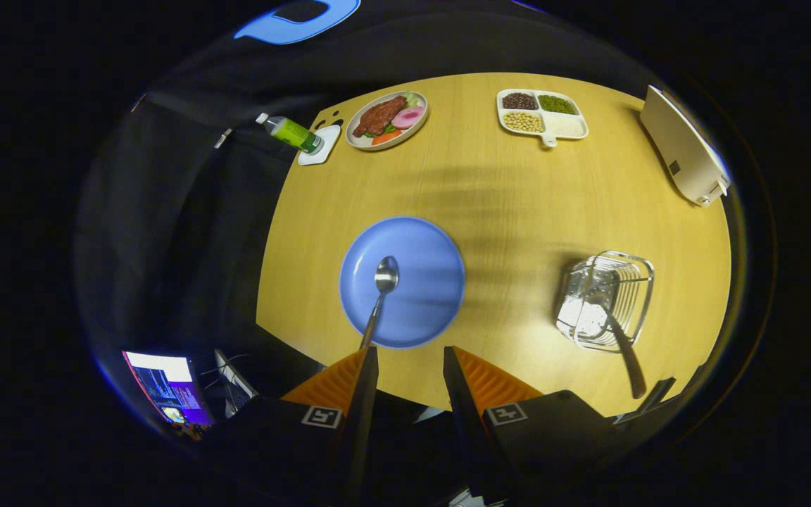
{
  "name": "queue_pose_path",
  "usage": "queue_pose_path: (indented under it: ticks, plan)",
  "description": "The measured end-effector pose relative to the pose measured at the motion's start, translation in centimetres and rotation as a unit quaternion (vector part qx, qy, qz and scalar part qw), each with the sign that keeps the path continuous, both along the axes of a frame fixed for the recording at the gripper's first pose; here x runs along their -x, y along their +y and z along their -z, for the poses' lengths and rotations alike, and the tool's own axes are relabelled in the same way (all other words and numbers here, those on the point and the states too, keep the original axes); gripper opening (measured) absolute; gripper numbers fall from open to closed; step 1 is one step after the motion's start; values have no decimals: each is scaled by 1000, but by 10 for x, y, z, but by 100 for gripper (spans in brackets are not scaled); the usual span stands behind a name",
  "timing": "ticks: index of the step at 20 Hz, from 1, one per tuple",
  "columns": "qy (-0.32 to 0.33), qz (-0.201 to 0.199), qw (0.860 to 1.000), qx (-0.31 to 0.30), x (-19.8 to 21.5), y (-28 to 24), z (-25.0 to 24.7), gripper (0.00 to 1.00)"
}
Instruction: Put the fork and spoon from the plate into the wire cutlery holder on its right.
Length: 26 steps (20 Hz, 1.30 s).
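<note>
— The fork (624, 352) sits in the wire cutlery holder (606, 301) at the lower right of the frame, handle leaning out over its near rim. So it's the spoon (381, 292) that's left.

— Right. It lies on the blue plate (403, 282), just left of centre, bowl toward the plate's middle, handle running over the near rim toward the left finger.

— And the gripper (410, 352)?

— Fingers apart, nothing between them. It hangs above the table's (518, 197) near edge, the spoon just ahead of the left finger.

— What worries you?

— I think the spoon lies flat on a smooth plate. If the fingers come down off-centre, one tip could nudge the handle and spin it, or skid it off the rim.

— And pressing too low?

— Could tilt or shift the plate, I'd guess. Then there's the holder: that fork handle sticks out across the near side. Bringing the spoon in from there could knock it or tip the light wire basket.

— So approach from above?

— That seems safest to me.
</note>
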<state>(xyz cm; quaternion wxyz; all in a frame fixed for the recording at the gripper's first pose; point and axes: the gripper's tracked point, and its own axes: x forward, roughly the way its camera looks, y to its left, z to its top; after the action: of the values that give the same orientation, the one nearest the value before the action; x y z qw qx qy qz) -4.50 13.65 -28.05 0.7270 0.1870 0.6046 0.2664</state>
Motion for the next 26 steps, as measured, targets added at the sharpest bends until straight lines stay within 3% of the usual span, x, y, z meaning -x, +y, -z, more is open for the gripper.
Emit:
queue_pose_path:
  ticks: [9, 19, 21, 23, 25, 26]
  plan:
    - [35, 3, 999, 7, 8, 97, 58, 59]
    - [64, 20, 994, 82, 12, 123, 129, 59]
    - [66, 23, 993, 100, 15, 120, 137, 29]
    - [63, 29, 992, 107, 10, 118, 136, 30]
    - [68, 27, 992, 105, 11, 118, 140, 13]
    - [69, 28, 992, 104, 11, 118, 140, 14]
